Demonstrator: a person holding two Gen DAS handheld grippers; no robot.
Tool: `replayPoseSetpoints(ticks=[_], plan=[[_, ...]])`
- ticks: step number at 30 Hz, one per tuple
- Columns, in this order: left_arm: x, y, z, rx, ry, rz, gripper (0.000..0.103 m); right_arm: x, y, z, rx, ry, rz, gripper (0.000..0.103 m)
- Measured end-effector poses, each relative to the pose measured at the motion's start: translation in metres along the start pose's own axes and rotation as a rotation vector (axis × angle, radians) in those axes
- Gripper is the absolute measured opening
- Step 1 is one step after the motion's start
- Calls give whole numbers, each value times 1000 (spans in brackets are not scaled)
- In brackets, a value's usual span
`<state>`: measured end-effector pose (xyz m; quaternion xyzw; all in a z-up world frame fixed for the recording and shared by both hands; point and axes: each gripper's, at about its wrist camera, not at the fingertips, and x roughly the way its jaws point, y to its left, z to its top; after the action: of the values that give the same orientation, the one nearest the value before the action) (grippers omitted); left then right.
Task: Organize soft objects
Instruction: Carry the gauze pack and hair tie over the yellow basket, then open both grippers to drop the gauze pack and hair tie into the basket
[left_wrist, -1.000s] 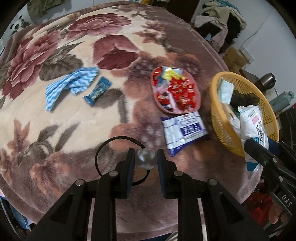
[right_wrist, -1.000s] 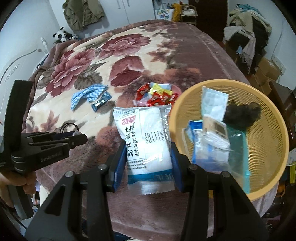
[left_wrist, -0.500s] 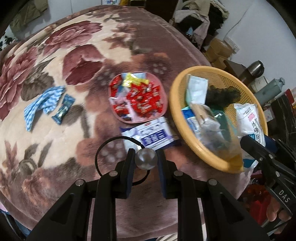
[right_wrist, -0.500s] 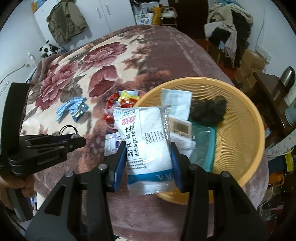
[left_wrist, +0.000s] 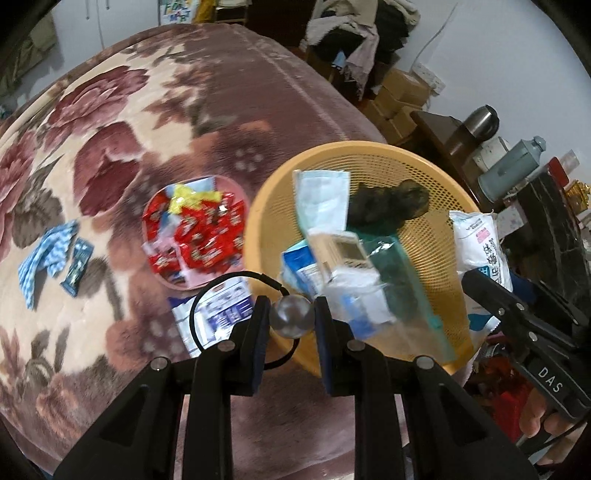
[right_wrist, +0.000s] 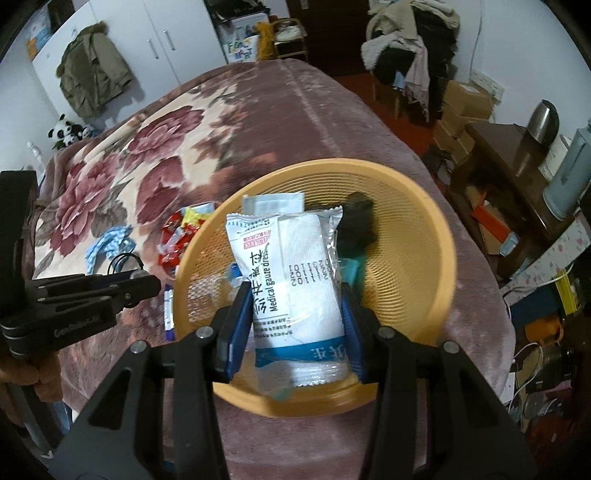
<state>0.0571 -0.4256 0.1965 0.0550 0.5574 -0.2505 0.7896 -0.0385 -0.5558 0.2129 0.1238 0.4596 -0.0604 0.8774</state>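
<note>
My right gripper (right_wrist: 293, 295) is shut on a white medical gauze packet (right_wrist: 291, 280) and holds it above the yellow mesh basket (right_wrist: 417, 229). The packet also shows at the right of the left wrist view (left_wrist: 480, 247). My left gripper (left_wrist: 291, 317) is shut on the silver bead of a black hair tie (left_wrist: 291, 315), at the basket's near-left rim (left_wrist: 258, 221). The basket holds a face mask (left_wrist: 321, 199), a dark scrunchie (left_wrist: 388, 201) and several packets (left_wrist: 343, 269).
A pink plate (left_wrist: 177, 286) of red candies sits left of the basket, with a white-blue packet (left_wrist: 218, 314) in front of it. A blue checked cloth (left_wrist: 44, 254) and a small blue sachet (left_wrist: 77, 266) lie further left on the floral blanket. Cluttered furniture stands right.
Both grippers moved right toward the basket with their loads. The gauze packet went from beside the basket to over it. The hair tie bead now reaches the basket's rim.
</note>
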Motion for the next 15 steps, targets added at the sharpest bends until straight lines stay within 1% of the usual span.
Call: replayPoseSetpoints(ticks=[7,15], plan=[[15,-21,12,24,20,-12,23,4,-19,5,23,0,-9,45],[29,-35,14,42,40,-19,23,8,-33,6,41,5,-9,45]])
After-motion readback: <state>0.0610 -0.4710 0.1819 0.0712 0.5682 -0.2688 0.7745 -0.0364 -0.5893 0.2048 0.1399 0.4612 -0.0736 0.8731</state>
